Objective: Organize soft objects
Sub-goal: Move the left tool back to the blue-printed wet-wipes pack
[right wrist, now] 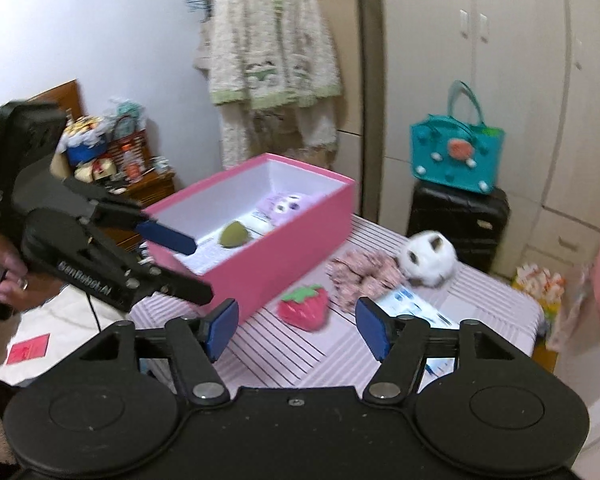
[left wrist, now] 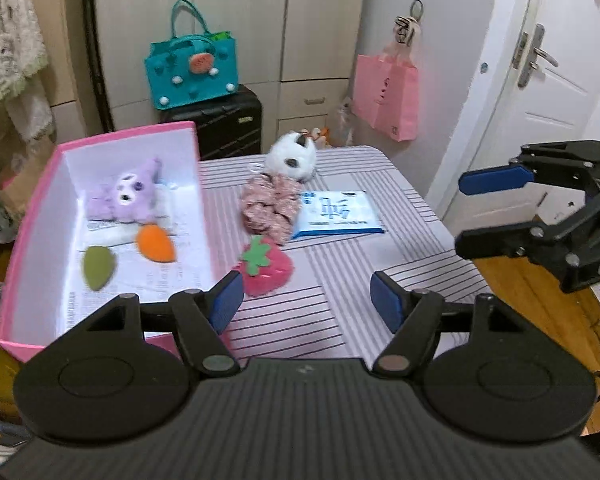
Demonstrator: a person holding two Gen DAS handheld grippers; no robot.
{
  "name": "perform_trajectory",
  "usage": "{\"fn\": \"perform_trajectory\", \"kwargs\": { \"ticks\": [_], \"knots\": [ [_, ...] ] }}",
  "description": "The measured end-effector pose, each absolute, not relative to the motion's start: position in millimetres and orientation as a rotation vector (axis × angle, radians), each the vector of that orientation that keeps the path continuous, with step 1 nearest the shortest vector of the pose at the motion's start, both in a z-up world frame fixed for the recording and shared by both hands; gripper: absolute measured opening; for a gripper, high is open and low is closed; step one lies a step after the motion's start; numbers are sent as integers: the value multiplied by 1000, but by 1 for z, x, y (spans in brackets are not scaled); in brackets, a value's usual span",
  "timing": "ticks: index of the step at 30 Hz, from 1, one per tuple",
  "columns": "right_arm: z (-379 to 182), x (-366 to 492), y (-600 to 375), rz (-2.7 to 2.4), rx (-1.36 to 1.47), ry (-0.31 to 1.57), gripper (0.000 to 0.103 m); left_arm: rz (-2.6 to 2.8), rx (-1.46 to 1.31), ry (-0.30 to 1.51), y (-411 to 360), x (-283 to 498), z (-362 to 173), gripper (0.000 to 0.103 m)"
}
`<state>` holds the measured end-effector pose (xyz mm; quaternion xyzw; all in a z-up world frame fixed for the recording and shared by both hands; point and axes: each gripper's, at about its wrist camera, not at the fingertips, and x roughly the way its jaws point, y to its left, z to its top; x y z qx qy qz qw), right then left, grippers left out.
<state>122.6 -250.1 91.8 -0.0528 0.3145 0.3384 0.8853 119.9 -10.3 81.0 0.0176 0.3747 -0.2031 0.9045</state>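
Note:
A pink box (left wrist: 32,216) stands on the striped table (left wrist: 380,264) at the left. It holds a purple plush (left wrist: 126,194), an orange carrot-shaped pad (left wrist: 156,242) and a green pad (left wrist: 98,268). Right of the box lie a red strawberry plush (left wrist: 266,266), a floral scrunchie (left wrist: 270,208), a white round plush (left wrist: 294,158) and a wipes pack (left wrist: 338,214). My left gripper (left wrist: 307,300) is open and empty, just short of the strawberry. My right gripper (right wrist: 298,326) is also open and empty, with the strawberry (right wrist: 306,308) just beyond its fingers and the box (right wrist: 284,232) to its left.
A teal handbag (left wrist: 192,68) sits on a black suitcase (left wrist: 224,120) behind the table. A pink bag (left wrist: 386,92) hangs by the white door (left wrist: 548,80). A cardigan (right wrist: 272,48) hangs on the wall above a cluttered nightstand (right wrist: 112,160). The table's right edge drops to wooden floor.

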Motion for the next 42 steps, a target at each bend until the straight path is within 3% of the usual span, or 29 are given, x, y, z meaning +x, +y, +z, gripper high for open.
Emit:
{"fn": "perform_trajectory", "kwargs": {
  "ticks": [12,15,19,33,42],
  "knots": [
    [43,158,-290,577,-1,721,73,-500,-3,734,-66,149,45,75],
    [30,163,-295,574,13,684,76,-500,-25,724,-75,161,30,83],
    [10,176,-304,558,60,618,85,-456,-54,701,-86,177,10,83],
    [-32,238,-324,438,211,694,85,-325,-38,669,-129,210,-48,80],
    [-56,252,-331,418,391,744,84,-235,7,680,-136,235,-57,79]
  ]
}}
